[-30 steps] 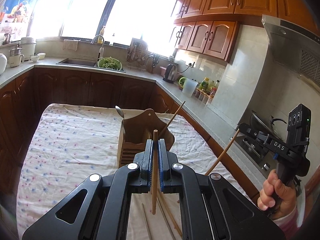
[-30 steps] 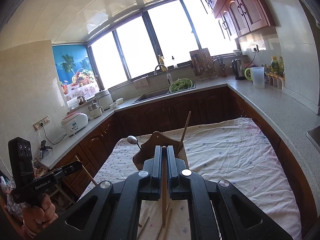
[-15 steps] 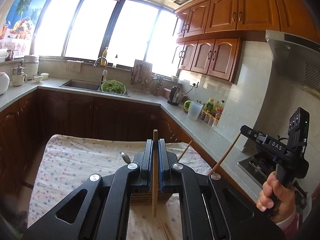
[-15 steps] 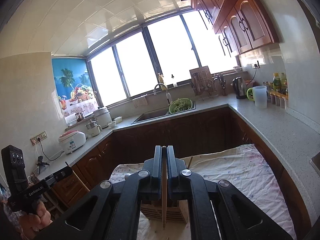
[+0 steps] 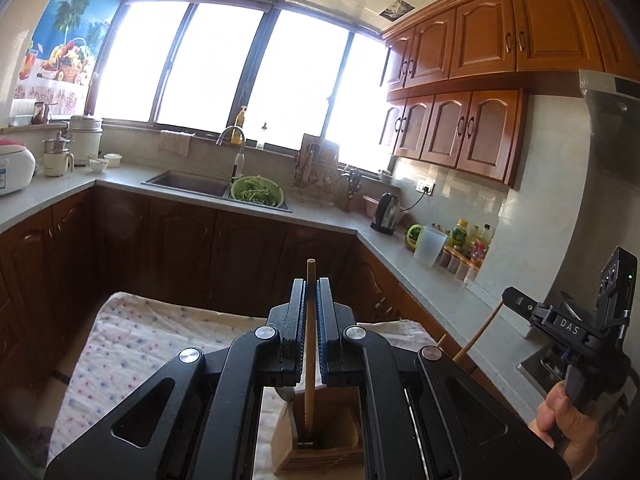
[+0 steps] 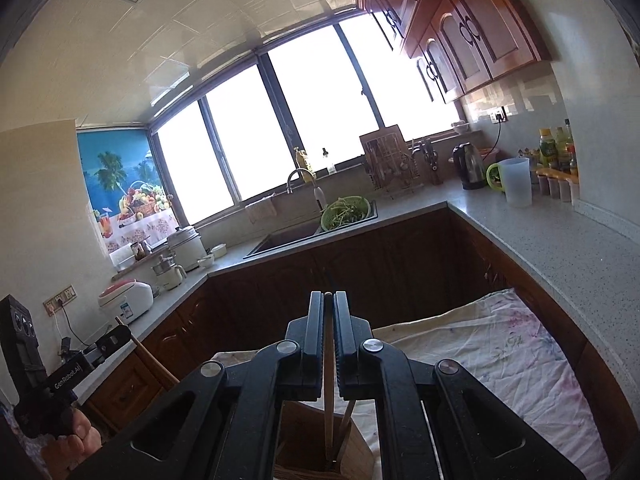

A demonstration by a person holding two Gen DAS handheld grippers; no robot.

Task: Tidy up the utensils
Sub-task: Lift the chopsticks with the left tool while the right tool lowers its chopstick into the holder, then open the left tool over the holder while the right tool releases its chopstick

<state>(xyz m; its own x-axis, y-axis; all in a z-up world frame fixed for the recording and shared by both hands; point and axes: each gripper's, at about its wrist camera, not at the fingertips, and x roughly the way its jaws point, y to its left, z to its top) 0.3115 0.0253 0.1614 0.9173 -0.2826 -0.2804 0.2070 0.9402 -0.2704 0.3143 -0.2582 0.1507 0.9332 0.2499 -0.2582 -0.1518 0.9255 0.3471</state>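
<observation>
two grippers are each pinching one chopstick, as i am seeing it from my station. on the left wrist view, my left gripper (image 5: 309,304) is clamping a wooden chopstick (image 5: 309,344) upright, its fingers (image 5: 296,320) pressing against it from both sides. its lower end is hanging inside the wooden utensil holder (image 5: 320,440), which is sitting on the dotted cloth (image 5: 132,360) covering the bench. at the right edge the right gripper is showing with a second chopstick slanting down from it.

on the right wrist view, my right gripper (image 6: 328,320) is squeezing its own chopstick (image 6: 328,420), which is reaching down into the holder (image 6: 304,444) beside another stick (image 6: 347,426) leaning there. the left gripper is appearing at the far left, a hand (image 6: 76,444) gripping its handle.
</observation>
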